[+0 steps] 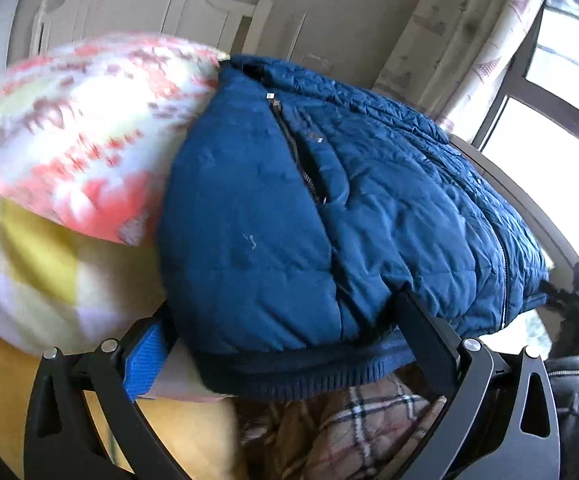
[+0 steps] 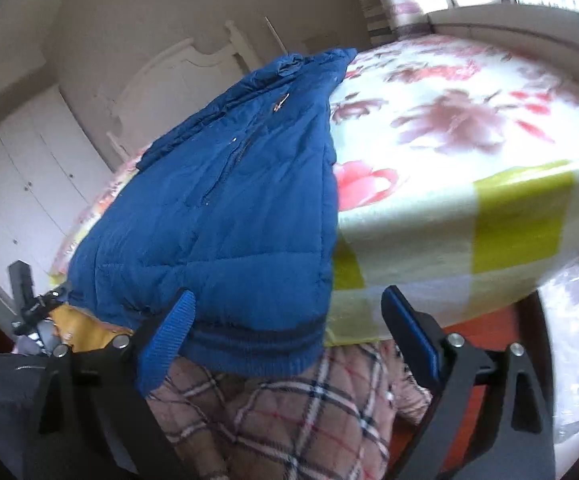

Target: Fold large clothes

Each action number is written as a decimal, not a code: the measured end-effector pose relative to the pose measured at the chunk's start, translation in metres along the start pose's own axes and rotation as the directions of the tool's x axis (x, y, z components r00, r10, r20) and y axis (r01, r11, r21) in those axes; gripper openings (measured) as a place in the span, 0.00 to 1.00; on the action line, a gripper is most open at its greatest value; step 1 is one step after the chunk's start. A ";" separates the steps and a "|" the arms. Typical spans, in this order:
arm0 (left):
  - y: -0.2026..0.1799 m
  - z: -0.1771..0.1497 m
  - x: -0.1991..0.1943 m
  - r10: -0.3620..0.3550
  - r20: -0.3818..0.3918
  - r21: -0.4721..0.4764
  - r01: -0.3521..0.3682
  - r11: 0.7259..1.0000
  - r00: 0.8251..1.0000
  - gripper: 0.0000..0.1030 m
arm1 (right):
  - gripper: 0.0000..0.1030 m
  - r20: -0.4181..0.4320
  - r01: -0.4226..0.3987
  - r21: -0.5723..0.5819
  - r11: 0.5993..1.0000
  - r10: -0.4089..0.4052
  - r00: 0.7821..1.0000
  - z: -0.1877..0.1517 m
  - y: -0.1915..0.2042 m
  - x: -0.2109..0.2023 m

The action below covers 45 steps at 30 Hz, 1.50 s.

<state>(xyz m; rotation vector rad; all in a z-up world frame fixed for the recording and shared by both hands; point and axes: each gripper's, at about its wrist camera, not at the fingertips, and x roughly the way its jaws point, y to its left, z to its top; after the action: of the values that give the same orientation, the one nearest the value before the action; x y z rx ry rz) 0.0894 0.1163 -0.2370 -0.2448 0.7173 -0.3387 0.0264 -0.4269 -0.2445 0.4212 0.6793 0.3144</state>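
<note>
A blue quilted jacket [image 1: 329, 208] lies on the bed with its ribbed hem toward me; it also shows in the right wrist view [image 2: 225, 216]. My left gripper [image 1: 285, 336] is open, its fingers spread wide on either side of the hem's left part, the right finger [image 1: 425, 332] lying against the fabric. My right gripper [image 2: 289, 336] is open too, its fingers straddling the hem's right corner, the left finger [image 2: 169, 340] lying over the fabric. I cannot tell whether either grips anything.
A floral sheet with yellow checks [image 2: 449, 152] covers the bed. A plaid garment [image 2: 289, 412] hangs below the jacket hem. A white headboard [image 1: 137, 4] and a wardrobe [image 2: 17, 184] stand behind. A curtain and window [image 1: 537, 80] are at right.
</note>
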 end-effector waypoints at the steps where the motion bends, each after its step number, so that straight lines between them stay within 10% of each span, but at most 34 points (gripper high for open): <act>1: 0.002 -0.001 0.003 -0.019 0.003 -0.019 0.019 1.000 1.000 0.96 | 0.75 0.005 -0.023 0.009 1.000 0.023 1.000 -0.001 -0.002 0.001; 3: 0.006 -0.003 0.003 -0.060 0.013 -0.048 0.061 0.997 0.998 0.94 | 0.65 0.031 -0.083 0.025 0.996 0.082 0.996 -0.004 -0.005 0.001; 8: 0.010 -0.009 -0.012 -0.191 0.053 -0.082 0.195 0.977 0.980 0.44 | 0.39 0.044 -0.129 -0.026 0.991 0.130 0.991 -0.006 0.009 -0.007; 11: 0.001 -0.008 -0.035 -0.209 0.116 -0.035 0.215 0.976 0.971 0.38 | 0.32 0.055 -0.146 -0.088 0.985 0.151 0.987 -0.003 0.023 -0.019; 15: 0.001 0.002 -0.045 -0.267 0.168 -0.047 0.279 0.959 0.949 0.38 | 0.34 0.123 -0.219 -0.092 0.971 0.229 0.966 0.006 0.032 -0.032; 34: -0.001 0.049 0.004 -0.147 0.177 -0.102 0.167 0.981 0.973 0.63 | 0.53 0.134 -0.108 -0.082 0.991 0.118 0.984 0.028 0.047 -0.005; 38: 0.001 0.047 -0.002 -0.128 0.187 -0.120 0.152 0.981 0.974 0.13 | 0.21 0.160 -0.081 -0.073 0.994 0.092 0.983 0.028 0.046 -0.004; 45: -0.005 0.022 -0.086 -0.308 0.215 -0.120 0.339 0.933 0.927 0.08 | 0.14 0.172 -0.139 -0.064 0.988 0.148 0.974 0.013 0.055 -0.045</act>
<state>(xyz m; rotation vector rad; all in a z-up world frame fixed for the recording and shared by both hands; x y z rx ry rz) 0.0430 0.1470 -0.1682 -0.5418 0.5095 -0.5677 -0.0059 -0.4014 -0.1849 0.4441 0.4677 0.4257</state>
